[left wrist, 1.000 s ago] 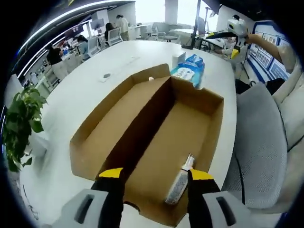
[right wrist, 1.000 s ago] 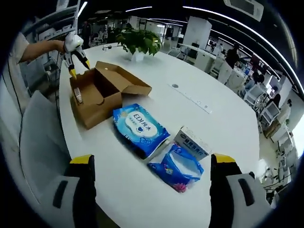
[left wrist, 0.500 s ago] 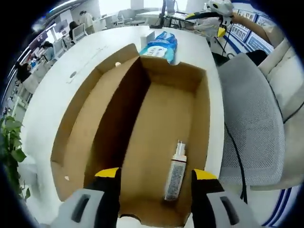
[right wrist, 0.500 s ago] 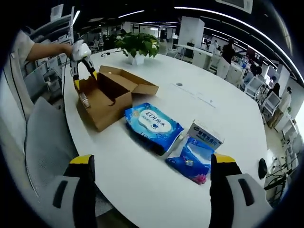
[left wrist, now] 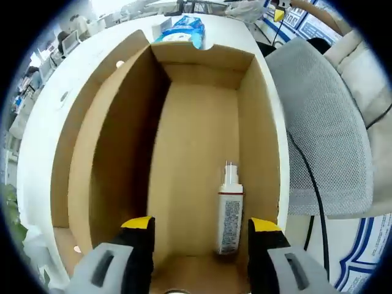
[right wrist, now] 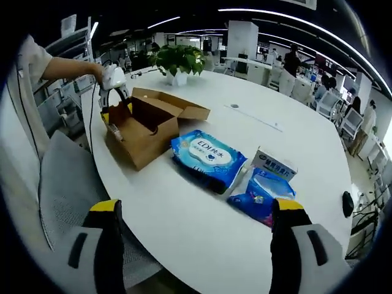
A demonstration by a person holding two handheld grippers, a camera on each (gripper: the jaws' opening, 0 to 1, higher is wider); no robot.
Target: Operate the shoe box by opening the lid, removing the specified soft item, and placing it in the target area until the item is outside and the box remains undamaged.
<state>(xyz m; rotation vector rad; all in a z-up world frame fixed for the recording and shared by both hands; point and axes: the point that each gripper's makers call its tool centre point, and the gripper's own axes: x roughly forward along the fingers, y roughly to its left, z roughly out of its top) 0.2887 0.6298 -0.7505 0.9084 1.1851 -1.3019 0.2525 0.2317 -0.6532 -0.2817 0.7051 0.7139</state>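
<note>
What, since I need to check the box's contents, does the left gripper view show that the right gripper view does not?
Left gripper view: the inside of the brown cardboard box, with a white spray bottle lying by one wall. Right gripper view: green potted plant, blue pouch, small white carton. Both: the open box, blue-and-white wipes pack, white table.

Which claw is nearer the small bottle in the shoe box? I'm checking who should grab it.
Left. The left claw hangs right over the small bottle inside the shoe box; the right claw is far off, across the table beyond the wipes packs.
</note>
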